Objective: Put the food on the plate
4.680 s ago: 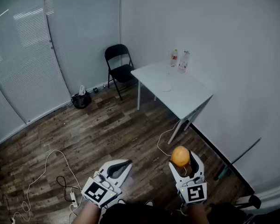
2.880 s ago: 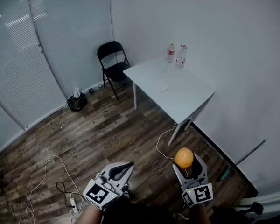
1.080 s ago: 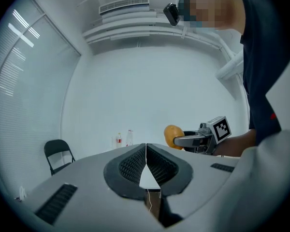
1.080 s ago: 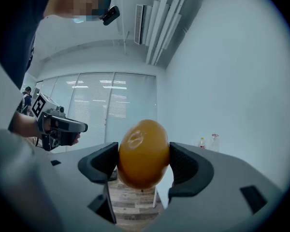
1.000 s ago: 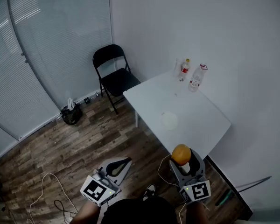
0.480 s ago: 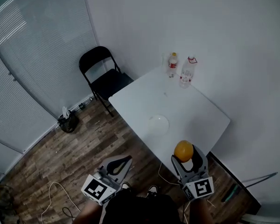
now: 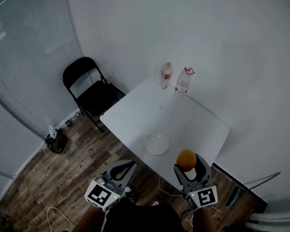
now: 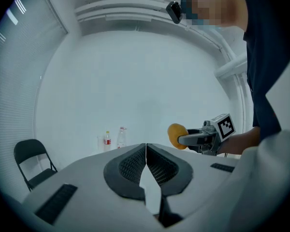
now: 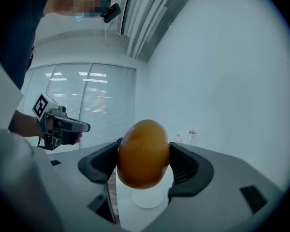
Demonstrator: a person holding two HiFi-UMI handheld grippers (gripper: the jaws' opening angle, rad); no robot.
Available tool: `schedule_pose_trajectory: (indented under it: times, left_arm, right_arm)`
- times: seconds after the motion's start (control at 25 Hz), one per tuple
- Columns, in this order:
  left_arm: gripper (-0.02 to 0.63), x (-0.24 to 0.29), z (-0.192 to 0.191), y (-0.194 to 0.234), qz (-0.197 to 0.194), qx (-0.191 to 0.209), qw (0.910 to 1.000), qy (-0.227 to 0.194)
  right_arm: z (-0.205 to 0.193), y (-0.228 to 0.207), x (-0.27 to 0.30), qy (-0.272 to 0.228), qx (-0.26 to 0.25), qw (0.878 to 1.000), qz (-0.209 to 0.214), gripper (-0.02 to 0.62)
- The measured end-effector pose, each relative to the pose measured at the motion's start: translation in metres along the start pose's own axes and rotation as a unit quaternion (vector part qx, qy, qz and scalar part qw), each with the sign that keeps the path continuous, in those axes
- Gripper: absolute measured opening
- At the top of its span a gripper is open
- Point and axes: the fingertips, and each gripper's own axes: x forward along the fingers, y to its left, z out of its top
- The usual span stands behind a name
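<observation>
My right gripper is shut on an orange, egg-shaped piece of food, held in the air just over the near edge of the white table. A small white plate lies on the table, a little ahead and left of the food. My left gripper is shut with nothing between its jaws, held over the floor short of the table. In the left gripper view the right gripper with the food shows at the right.
Two plastic bottles stand at the table's far edge by the white wall. A black folding chair stands left of the table. A dark bag and cables lie on the wood floor.
The table and plate have come much closer as I walked up to it. The right gripper still holds the food; both grippers keep their pose.
</observation>
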Motion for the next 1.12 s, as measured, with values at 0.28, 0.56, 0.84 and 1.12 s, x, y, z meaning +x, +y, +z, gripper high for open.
schedule_pose_trajectory:
  times: [0.28, 0.56, 0.84, 1.12]
  left_arm:
    - [0.023, -0.003, 0.001, 0.076, -0.028, -0.011, 0.9994, -0.013]
    - [0.023, 0.01, -0.017, 0.099, -0.016, -0.031, 0.9994, -0.009]
    - [0.023, 0.02, -0.042, 0.105, 0.017, -0.062, 0.9979, 0.011]
    - [0.025, 0.019, -0.057, 0.116, 0.037, -0.088, 0.9951, 0.027]
  right_arm:
    - [0.001, 0.032, 0.064, 0.027, -0.016, 0.999, -0.025, 0.346]
    - [-0.048, 0.01, 0.114, 0.088, -0.014, 0.996, -0.022, 0.346]
    - [-0.131, -0.016, 0.169, 0.175, -0.01, 0.985, 0.003, 0.345]
    - [-0.227, -0.02, 0.213, 0.289, -0.003, 0.957, 0.02, 0.347]
